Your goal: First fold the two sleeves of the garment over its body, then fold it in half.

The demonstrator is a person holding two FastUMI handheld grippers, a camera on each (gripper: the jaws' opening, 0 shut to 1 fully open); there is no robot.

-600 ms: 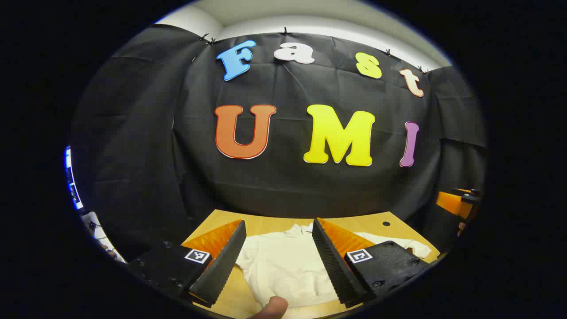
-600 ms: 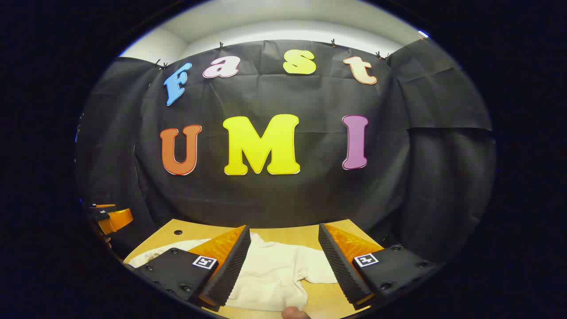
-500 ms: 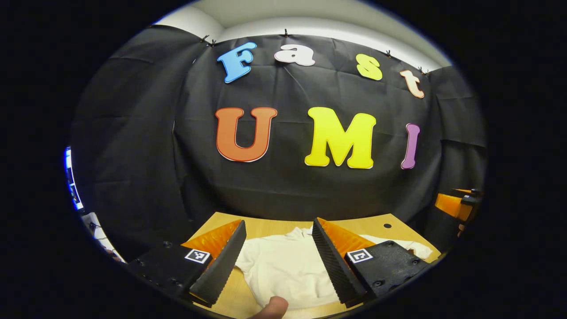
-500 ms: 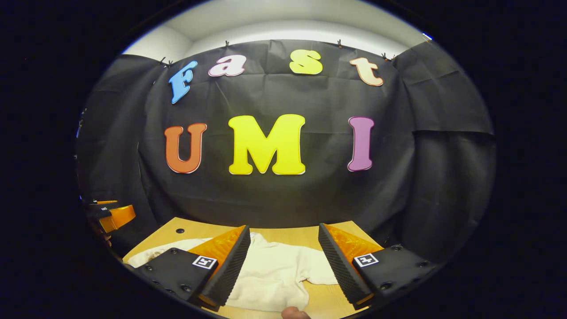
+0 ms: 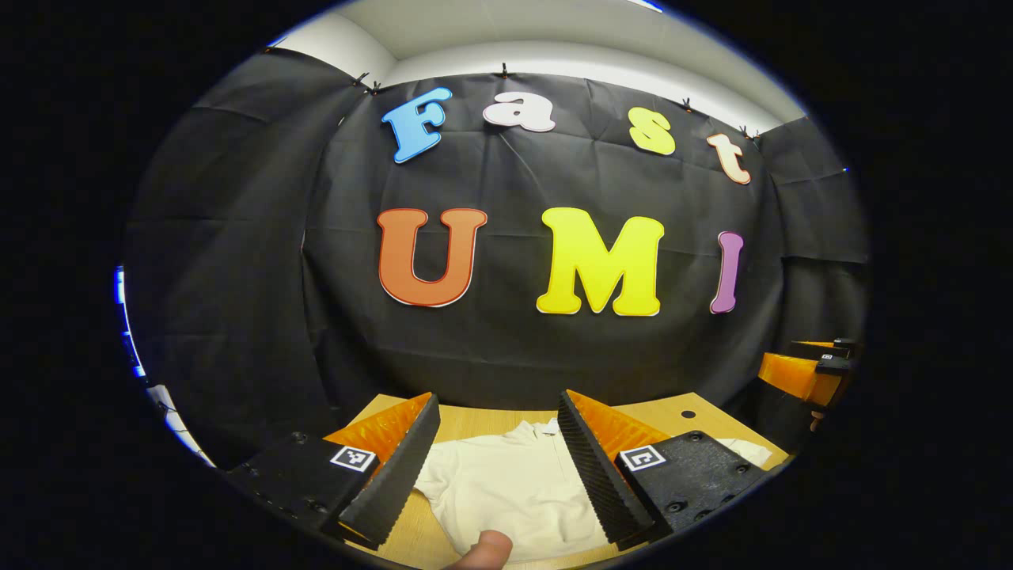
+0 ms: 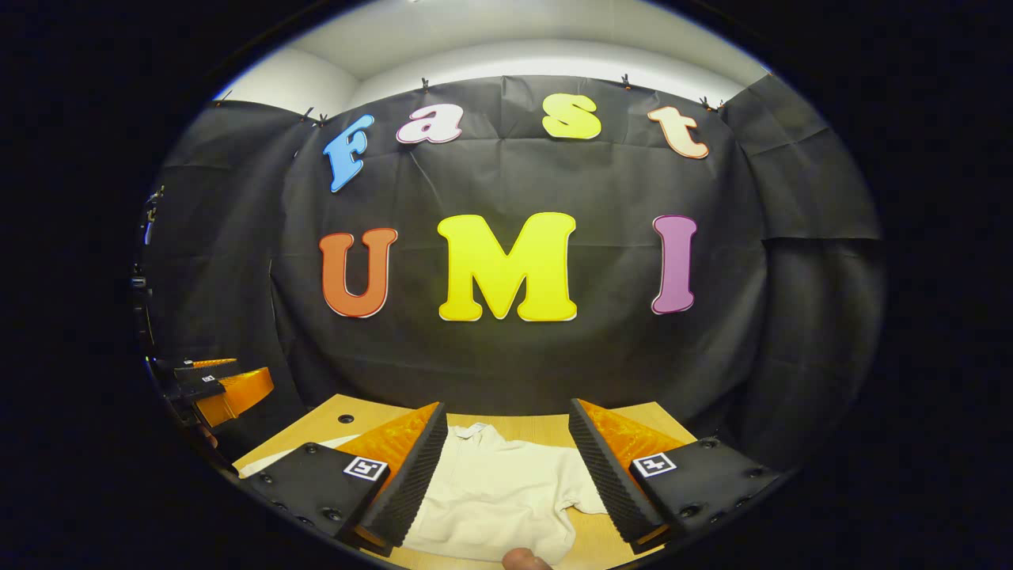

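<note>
Both grippers, left point(image 5: 495, 467) and right point(image 6: 506, 473), jaws apart, seemingly slightly higher than before above the garment point(image 5: 506, 487).

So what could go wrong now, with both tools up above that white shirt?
1. Both tools, left and right, are open above the cream garment; coming down, either might pinch both fabric layers, not just a sleeve.
2. The sleeve lies rumpled by the wooden table edge, so a sloppy grab could drag the whole shirt askew.
3. The tools are close together and might bump.
</note>
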